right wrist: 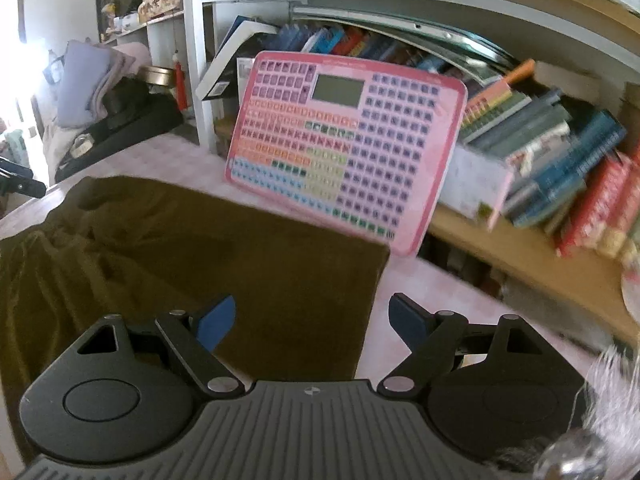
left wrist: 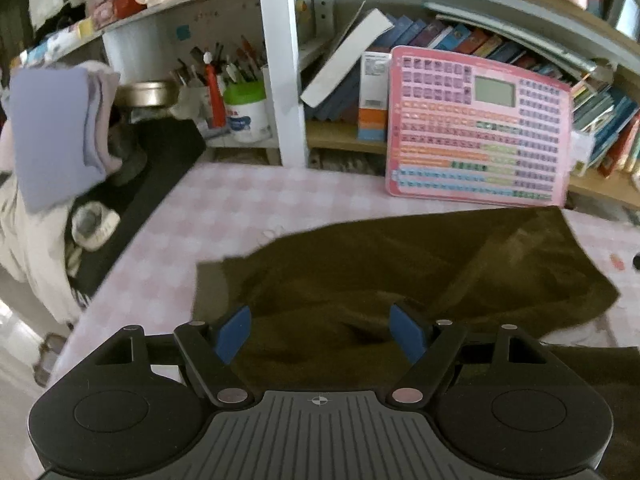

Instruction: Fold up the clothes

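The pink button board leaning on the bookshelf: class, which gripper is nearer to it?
Right. The right gripper hovers by the olive garment's edge, just below the pink button board. The left gripper sits over the garment's far side.

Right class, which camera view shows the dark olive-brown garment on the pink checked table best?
The left wrist view: the dark olive-brown garment shows its far edge and both far corners across the pink checked table. The right wrist view gives its right edge and rumpled left part only.
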{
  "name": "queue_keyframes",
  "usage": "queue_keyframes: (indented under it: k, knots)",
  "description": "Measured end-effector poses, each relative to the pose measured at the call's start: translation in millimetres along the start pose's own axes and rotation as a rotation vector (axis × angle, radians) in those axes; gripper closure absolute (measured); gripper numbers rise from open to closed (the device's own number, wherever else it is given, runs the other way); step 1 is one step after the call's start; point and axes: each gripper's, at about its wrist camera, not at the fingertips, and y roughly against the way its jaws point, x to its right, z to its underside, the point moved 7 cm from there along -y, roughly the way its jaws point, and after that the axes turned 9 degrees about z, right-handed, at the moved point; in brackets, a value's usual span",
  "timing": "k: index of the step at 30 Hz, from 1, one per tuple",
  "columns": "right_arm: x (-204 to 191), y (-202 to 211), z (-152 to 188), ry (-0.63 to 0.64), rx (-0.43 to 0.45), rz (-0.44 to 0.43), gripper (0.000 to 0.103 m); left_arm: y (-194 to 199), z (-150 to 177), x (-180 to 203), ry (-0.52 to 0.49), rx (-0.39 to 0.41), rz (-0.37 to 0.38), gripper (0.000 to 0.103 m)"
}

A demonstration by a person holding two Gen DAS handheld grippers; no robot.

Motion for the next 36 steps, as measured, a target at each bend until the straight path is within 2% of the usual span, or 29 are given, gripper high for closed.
queue_keyframes:
  k: [3, 10, 19, 22, 25, 27, 29, 35, 36]
  knots:
    - [5.6, -23.3, -15.7, 0.013, -0.007, 0.003, 0.02, -14.5, -6.3, -13.3, -0.023, -0.012, -0.016, 0.015]
    - [20.9, -73.8, -33.7, -0.024, -0.054, 0.014, 0.02, -53.0, -17.5, -33.2, -0.076, -0.051, 0.005, 0.014]
    - [19.9, -132.0, -39.9, 0.027, -0.12, 0.04, 0.026, -92.8, -32.3, -61.2, -0.178, -0.075, -0.017, 0.015]
    - [21.8, -150.0, -39.6, 0.043, -0.154, 0.063, 0.032, -101.1, -35.7, -66.4, -0.23, -0.067, 0.002, 0.02]
    - [31.5, -166.1, -35.2, -0.001, -0.206, 0.088, 0.038, -113.4, -38.2, -70.4, -0.273, -0.083, 0.026, 0.027]
    - [39.7, -176.5, -31.8, -0.048, -0.24, 0.103, 0.046, -124.0, -38.4, -71.6, -0.301, -0.103, 0.038, 0.031]
    - [46.0, -182.8, -28.5, -0.095, -0.26, 0.105, 0.047, -133.3, -38.0, -69.9, -0.317, -0.12, 0.06, 0.032]
    - [49.8, -189.6, -25.4, -0.157, -0.262, 0.104, 0.054, -159.9, -32.7, -56.6, -0.373, -0.182, 0.13, 0.033]
    - [49.7, -189.3, -25.7, -0.161, -0.258, 0.107, 0.06, -164.7, -30.5, -55.2, -0.379, -0.197, 0.136, 0.039]
